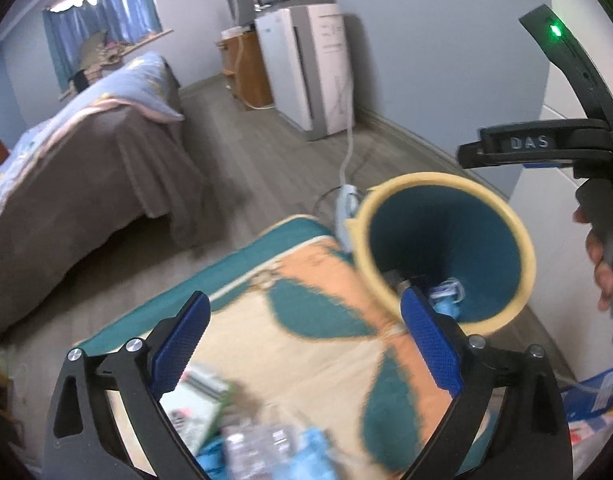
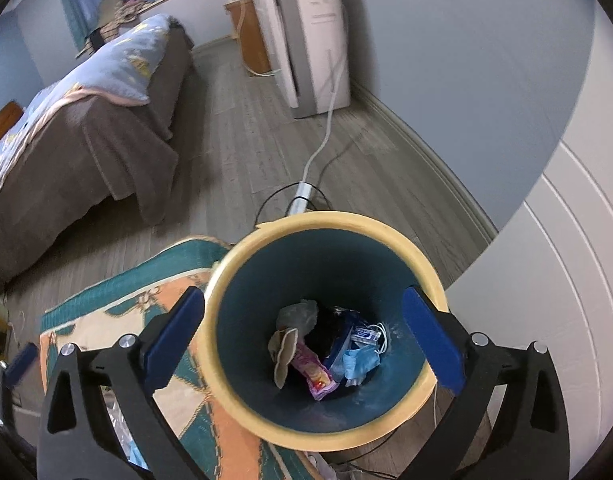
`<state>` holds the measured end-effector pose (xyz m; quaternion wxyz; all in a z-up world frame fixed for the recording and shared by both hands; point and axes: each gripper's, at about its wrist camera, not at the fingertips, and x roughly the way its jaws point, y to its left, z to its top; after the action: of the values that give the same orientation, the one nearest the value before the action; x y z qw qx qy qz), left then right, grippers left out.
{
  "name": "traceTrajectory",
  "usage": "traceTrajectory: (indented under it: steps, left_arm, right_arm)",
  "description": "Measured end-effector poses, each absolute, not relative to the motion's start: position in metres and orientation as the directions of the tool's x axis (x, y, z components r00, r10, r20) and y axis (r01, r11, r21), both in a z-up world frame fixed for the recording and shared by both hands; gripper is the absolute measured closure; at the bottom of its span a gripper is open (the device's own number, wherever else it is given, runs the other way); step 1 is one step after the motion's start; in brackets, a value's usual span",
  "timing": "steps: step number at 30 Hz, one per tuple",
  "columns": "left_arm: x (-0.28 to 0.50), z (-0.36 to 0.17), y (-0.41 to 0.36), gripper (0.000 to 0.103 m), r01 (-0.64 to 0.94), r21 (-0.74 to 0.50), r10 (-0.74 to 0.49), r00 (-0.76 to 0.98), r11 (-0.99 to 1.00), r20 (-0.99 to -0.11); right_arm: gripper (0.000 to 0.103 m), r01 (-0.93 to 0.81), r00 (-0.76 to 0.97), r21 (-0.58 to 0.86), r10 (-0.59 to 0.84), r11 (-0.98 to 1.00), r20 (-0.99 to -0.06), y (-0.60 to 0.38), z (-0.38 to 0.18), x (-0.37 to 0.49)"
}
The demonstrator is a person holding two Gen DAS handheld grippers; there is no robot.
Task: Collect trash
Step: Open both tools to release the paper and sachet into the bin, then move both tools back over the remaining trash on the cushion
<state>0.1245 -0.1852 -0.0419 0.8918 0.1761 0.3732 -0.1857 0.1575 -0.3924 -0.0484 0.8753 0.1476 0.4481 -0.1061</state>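
A teal trash bin with a cream rim (image 2: 242, 264) stands at the edge of a patterned rug; it also shows in the left wrist view (image 1: 506, 208). Inside lie a pink wrapper (image 2: 316, 376), a blue face mask (image 2: 360, 364) and crumpled paper (image 2: 296, 314). My right gripper (image 2: 304, 340) is open and empty, directly above the bin's mouth. My left gripper (image 1: 306, 344) is open and empty over the rug (image 1: 306, 320), left of the bin. Blurred trash lies below it: a clear plastic bottle (image 1: 258, 448), blue pieces (image 1: 310, 452) and a printed packet (image 1: 194, 408).
A bed with a brown cover (image 1: 86, 168) stands at the left. A white appliance (image 2: 314, 32) and wooden cabinet (image 2: 250, 32) stand against the far wall. A cable and power strip (image 2: 302, 196) lie on the floor behind the bin. A white door (image 2: 566, 280) is at right.
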Motion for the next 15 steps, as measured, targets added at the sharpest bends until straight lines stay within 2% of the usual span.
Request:
traceTrajectory:
  steps: [9, 15]
  left_arm:
    - [0.105, -0.006, -0.096, 0.007, 0.356, 0.220, -0.095, 0.686, 0.908, -0.721]
    - [0.086, 0.007, -0.037, 0.007, 0.267, 0.182, -0.055, 0.689, 0.946, -0.723]
  right_arm:
    - [0.006, 0.230, 0.586, 0.124, -0.035, 0.965, -0.810, -0.346, -0.022, 0.148]
    - [0.006, 0.139, 0.604, 0.123, 0.015, 0.983, -0.797, -0.295, -0.004, 0.135]
